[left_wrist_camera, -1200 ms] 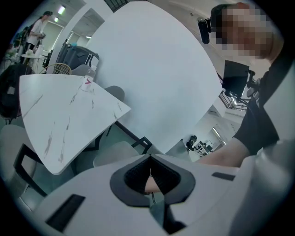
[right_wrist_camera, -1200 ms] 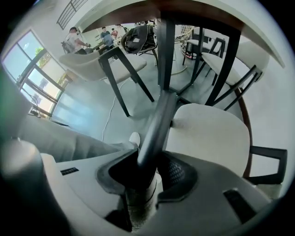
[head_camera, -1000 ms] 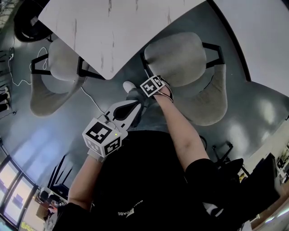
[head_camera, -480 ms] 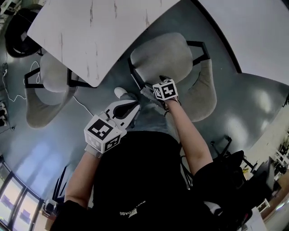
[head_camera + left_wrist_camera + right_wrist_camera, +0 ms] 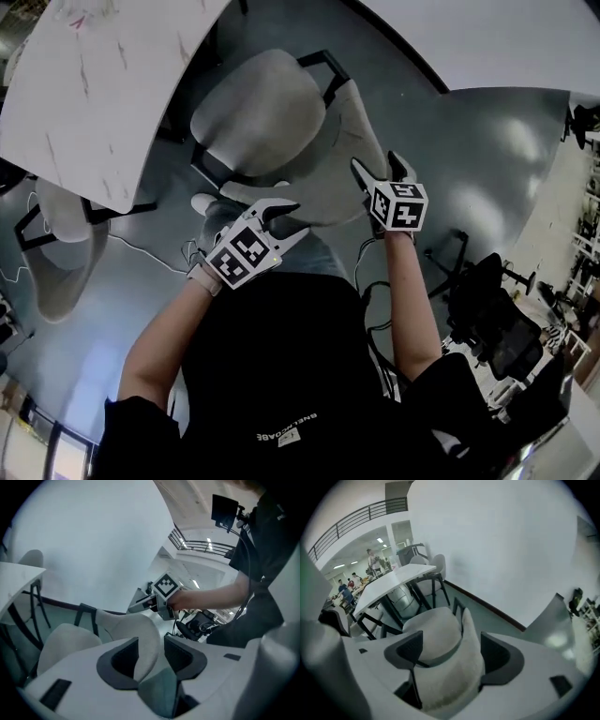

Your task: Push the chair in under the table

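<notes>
The grey chair (image 5: 258,112) stands just off the corner of the white table (image 5: 94,84), its backrest (image 5: 328,178) towards me. My left gripper (image 5: 284,221) is at the backrest's near end. Its jaws have just been opening, and the backrest's edge (image 5: 140,634) sits between them with a gap on one side. My right gripper (image 5: 378,167) is at the backrest's far-right end. Its jaws have also just opened wide and straddle the backrest (image 5: 459,672) loosely. The seat (image 5: 433,632) and the table (image 5: 393,585) lie beyond.
A second grey chair (image 5: 56,253) sits tucked under the table at the left, with a white cable (image 5: 141,248) on the floor beside it. Black office chairs (image 5: 497,319) stand at the right. A white wall (image 5: 487,47) runs behind the chair.
Both grippers have swung right and forward to the chair's backrest, the right one rising from near the seat. Both sets of jaws now stand apart around the backrest.
</notes>
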